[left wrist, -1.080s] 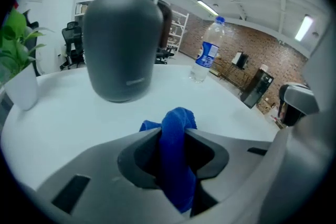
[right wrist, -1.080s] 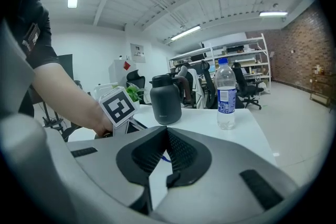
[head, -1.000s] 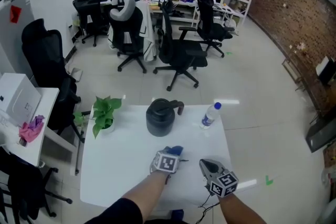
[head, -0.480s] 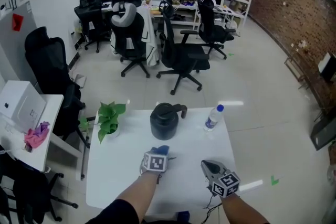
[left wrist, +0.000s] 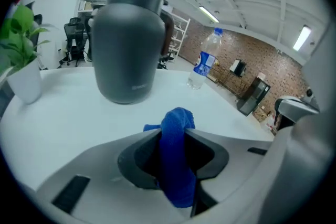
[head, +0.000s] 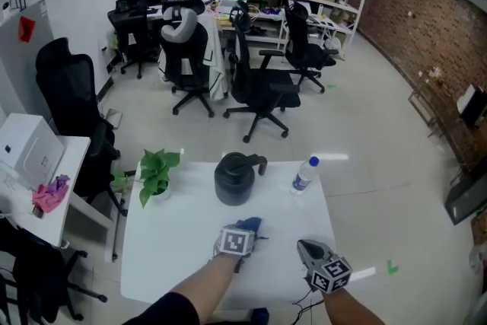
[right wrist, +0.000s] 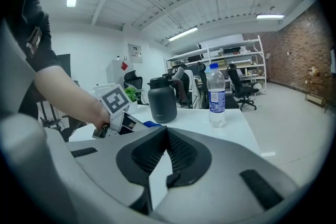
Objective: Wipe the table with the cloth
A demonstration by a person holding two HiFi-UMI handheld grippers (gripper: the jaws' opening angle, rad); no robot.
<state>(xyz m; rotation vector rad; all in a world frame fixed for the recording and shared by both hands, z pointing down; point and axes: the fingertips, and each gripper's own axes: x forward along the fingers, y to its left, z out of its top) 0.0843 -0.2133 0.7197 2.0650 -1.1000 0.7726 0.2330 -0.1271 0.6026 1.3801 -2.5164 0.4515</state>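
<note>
A blue cloth (left wrist: 177, 165) is pinched between the jaws of my left gripper (left wrist: 173, 136), and its folded end sticks out past the fingertips. In the head view the left gripper (head: 243, 234) rests low over the white table (head: 175, 240), near the front middle, with the cloth (head: 250, 224) bunched at its tip. My right gripper (head: 304, 245) hovers at the front right of the table. Its jaws (right wrist: 167, 132) are shut, with nothing between them. The right gripper view also shows the left gripper (right wrist: 116, 113) and a bit of blue cloth (right wrist: 151, 124) beside it.
A dark grey kettle (head: 233, 179) stands at the table's far middle, just beyond the cloth. A water bottle (head: 303, 175) stands far right and a potted plant (head: 155, 171) far left. Office chairs (head: 259, 84) fill the floor behind. A side desk (head: 34, 164) is at the left.
The left gripper with the cloth slid left across the table, then back to the right and slightly nearer. The right gripper stayed in place.
</note>
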